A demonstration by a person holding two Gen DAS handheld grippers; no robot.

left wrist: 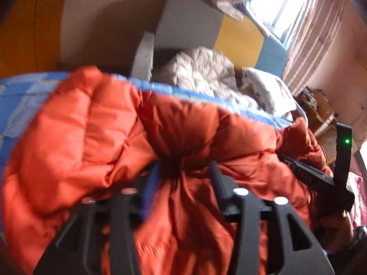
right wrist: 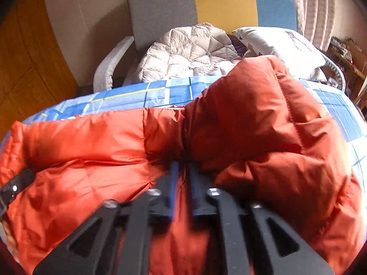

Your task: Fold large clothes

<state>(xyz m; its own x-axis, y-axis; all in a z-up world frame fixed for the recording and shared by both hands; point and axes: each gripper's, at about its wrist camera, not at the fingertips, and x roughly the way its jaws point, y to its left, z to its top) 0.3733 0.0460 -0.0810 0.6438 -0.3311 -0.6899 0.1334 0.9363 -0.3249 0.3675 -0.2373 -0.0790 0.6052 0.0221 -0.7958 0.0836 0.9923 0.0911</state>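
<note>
Your left gripper [left wrist: 185, 171] stands partly open and your right gripper [right wrist: 184, 171] narrowly parted, both astride folds of the orange down jacket [right wrist: 240, 123] bunched directly ahead, lying crosswise on the blue plaid bed [right wrist: 128, 96].

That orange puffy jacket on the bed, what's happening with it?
A person is folding the orange jacket on a bed with a blue checked sheet, using a handheld gripper in each hand. The left gripper stands open, with fabric bunched between its fingers. The right gripper is only narrowly parted over a fold. A beige quilted coat lies behind.
</note>
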